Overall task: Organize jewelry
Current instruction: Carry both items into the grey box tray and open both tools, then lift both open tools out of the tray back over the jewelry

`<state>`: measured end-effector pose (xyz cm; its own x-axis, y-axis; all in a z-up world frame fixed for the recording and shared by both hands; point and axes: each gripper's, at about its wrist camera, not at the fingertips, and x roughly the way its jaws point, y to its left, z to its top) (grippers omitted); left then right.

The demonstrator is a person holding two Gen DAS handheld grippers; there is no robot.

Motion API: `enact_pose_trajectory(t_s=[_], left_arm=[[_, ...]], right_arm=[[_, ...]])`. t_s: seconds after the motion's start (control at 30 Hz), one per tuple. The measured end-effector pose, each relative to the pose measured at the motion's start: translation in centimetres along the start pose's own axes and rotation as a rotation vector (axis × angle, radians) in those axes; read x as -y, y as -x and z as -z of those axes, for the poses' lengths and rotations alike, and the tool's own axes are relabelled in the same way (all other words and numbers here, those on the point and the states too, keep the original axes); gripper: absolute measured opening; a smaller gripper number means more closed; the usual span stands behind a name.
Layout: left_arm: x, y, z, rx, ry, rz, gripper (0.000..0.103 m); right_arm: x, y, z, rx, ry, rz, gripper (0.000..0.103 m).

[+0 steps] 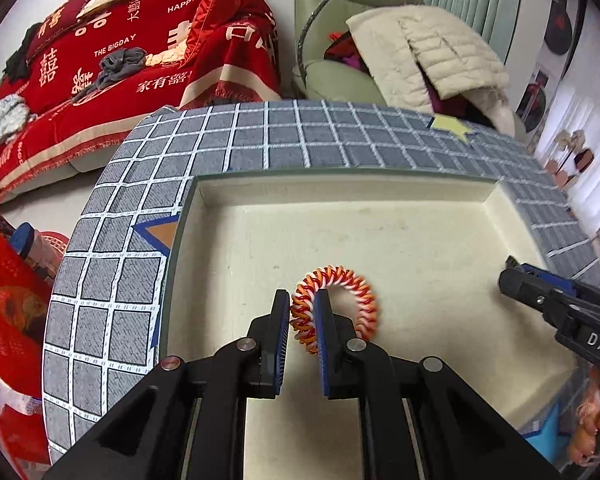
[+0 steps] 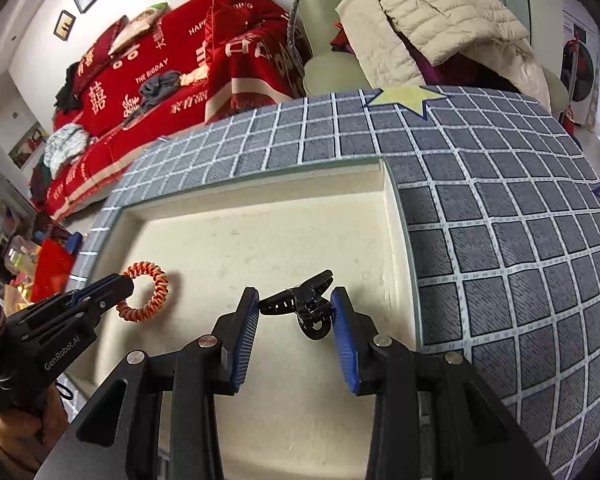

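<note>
A red, orange and white spiral hair tie [image 1: 340, 304] is in the cream tray [image 1: 400, 240]. My left gripper [image 1: 303, 302] is shut on the tie's left side, pinching it between the blue pads. In the right wrist view the tie [image 2: 146, 296] and the left gripper [image 2: 112, 288] show at the left. A black claw hair clip [image 2: 306, 306] sits between the blue pads of my right gripper [image 2: 295, 300], touching the right pad and close to the left one; the jaws stand fairly wide. The right gripper also shows in the left wrist view [image 1: 512, 276].
The tray rests on a grey grid-patterned cloth [image 2: 500, 240] with a yellow star [image 2: 404, 98]. Behind stand a red-covered sofa [image 1: 120, 60] and a green armchair [image 1: 332, 40] with a cream jacket [image 1: 428, 52]. Red bags [image 1: 8, 320] sit at the left.
</note>
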<state>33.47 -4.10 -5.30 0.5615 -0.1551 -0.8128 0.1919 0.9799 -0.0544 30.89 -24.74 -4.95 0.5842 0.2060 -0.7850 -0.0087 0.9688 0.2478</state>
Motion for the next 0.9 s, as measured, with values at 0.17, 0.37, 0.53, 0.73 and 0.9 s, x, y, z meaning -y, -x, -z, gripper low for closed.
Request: enact_pose_trajectory(t_s=[0.17,0.37,0.53,0.73,0.9], left_arm=[[0.4,-0.7,0.6,-0.01,-0.024,-0.036,0.034],[1.3,-0.5,0.7,-0.003,-0.081,-0.092,0.034],[1.2,0.6,0.8,0.007,-0.073,-0.079,0.034],[0.8,2.0,0.5,0.036,-0.053,-0.051,0.034],[0.2,3.6,0.5,0.048,-0.013,-0.023,0.034]], right_arm=[[-0.4,-0.9,0.6,-0.004,0.041,0.054,0.04],[-1.6,-1.1,1.3,-0.011,0.121,0.128,0.052],[-1.6,0.0,1.3,-0.003,0.074,0.07,0.069],[-1.7,3.7,1.2,0.067,0.019,-0.013,0.08],[-1.7,6.6,1.5,0.095,-0.014,-0.057,0.081]])
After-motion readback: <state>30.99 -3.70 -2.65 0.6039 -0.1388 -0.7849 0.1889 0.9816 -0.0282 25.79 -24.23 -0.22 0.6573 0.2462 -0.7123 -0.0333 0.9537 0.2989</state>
